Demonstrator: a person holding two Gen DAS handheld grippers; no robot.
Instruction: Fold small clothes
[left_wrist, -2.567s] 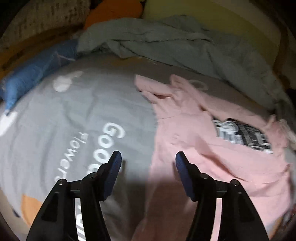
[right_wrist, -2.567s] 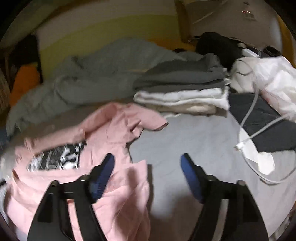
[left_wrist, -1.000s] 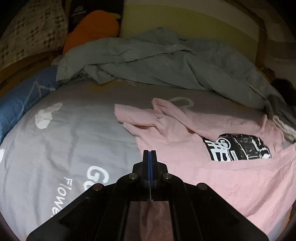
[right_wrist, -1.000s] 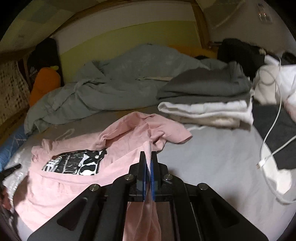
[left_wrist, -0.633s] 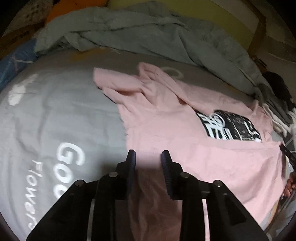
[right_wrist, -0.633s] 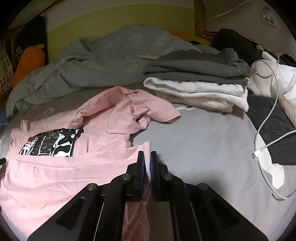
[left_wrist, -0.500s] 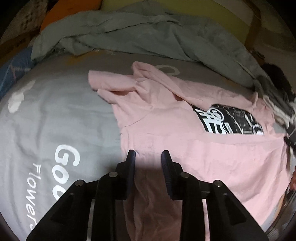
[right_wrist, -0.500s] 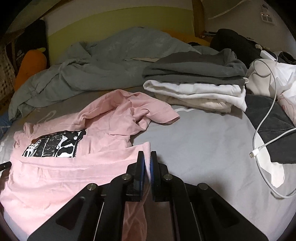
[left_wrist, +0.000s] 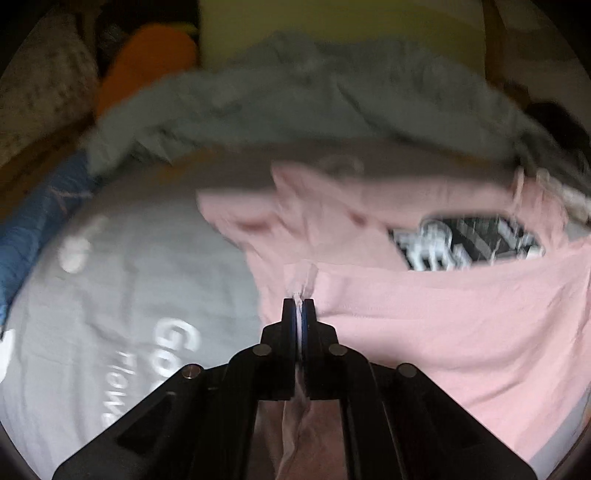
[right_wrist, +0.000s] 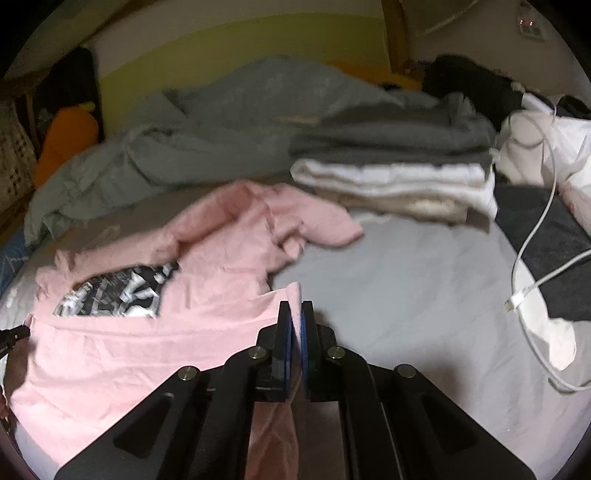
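A pink T-shirt (left_wrist: 424, 325) with a black and white print (left_wrist: 465, 243) lies on the grey bed sheet (left_wrist: 129, 295). My left gripper (left_wrist: 299, 306) holds the hem's left corner: its jaws are closing, pads pressed on a pinch of pink cloth. In the right wrist view my right gripper (right_wrist: 295, 310) is shut on the hem's right corner of the T-shirt (right_wrist: 147, 354). The hem is stretched between both grippers and covers the lower edge of the print (right_wrist: 118, 291). The sleeves and collar lie crumpled beyond it.
A rumpled grey blanket (right_wrist: 221, 122) runs along the back. To the right stands a stack of folded clothes (right_wrist: 399, 170), with a white charging cable (right_wrist: 535, 273) over dark cloth nearby. An orange plush (left_wrist: 147, 62) and a blue pillow (left_wrist: 33, 229) lie at the left.
My left gripper opened briefly over the hem corner, then shut on it again. The hem now lies higher, over the print's lower edge. My right gripper kept its grip.
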